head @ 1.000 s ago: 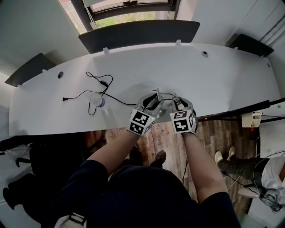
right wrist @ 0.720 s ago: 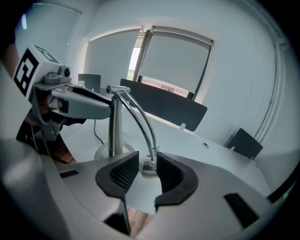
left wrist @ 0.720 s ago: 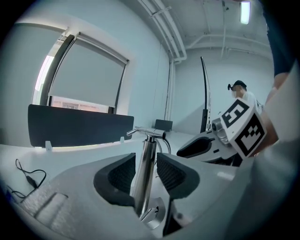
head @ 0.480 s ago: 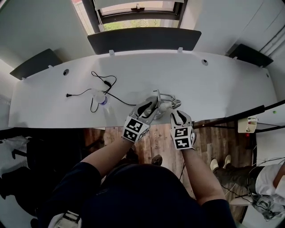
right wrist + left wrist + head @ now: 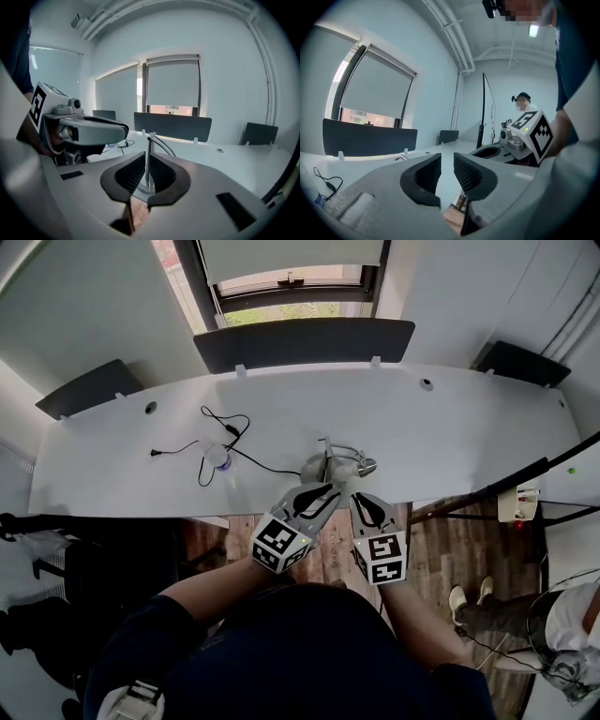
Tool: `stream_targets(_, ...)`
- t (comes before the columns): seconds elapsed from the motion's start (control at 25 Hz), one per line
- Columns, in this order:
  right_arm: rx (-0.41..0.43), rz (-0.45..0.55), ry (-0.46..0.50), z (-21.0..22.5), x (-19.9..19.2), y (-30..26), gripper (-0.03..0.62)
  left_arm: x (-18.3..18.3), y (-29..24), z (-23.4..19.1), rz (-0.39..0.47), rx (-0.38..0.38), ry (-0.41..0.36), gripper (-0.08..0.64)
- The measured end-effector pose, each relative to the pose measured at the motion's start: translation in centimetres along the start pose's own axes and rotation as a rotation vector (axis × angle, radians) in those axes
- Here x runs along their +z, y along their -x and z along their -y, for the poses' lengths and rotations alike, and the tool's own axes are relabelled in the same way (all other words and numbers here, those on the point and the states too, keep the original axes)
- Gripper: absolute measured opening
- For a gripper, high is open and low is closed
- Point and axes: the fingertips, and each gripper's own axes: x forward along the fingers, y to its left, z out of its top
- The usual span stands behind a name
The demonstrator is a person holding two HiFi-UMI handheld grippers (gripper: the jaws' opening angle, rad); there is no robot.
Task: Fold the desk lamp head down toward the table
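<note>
- The left hand-held gripper (image 5: 328,491) hovers at the near edge of the worktop (image 5: 450,437). We see its jaws apart and empty, and they have just been closing.
- The right hand-held gripper (image 5: 359,501), beside it, has just closed to a narrow gap and grips nothing.
- The desk lamp (image 5: 337,465) stands near that edge, just ahead of both grippers and untouched. We see its upright rod beyond the right gap.

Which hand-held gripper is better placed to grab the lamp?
Right, probably: the right hand-held gripper lines up with the lamp rod; the left hand-held gripper's view shows no lamp. Both jaws just narrowed, empty.
</note>
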Motion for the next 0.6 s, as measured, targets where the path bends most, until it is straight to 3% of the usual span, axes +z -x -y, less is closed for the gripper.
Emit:
stream_targets(0.28,0.077,0.084,-0.035,-2.0,2.0,3.7,0.017,0.3,2.0,2.8,-0.008,-0.016,0.003,0.009)
stream_targets(0.6,0.103,0.166,-0.074,-2.1,2.3,7.0,0.009,0.1,2.2,6.0,-0.013,-0.051,-0.018,0.006)
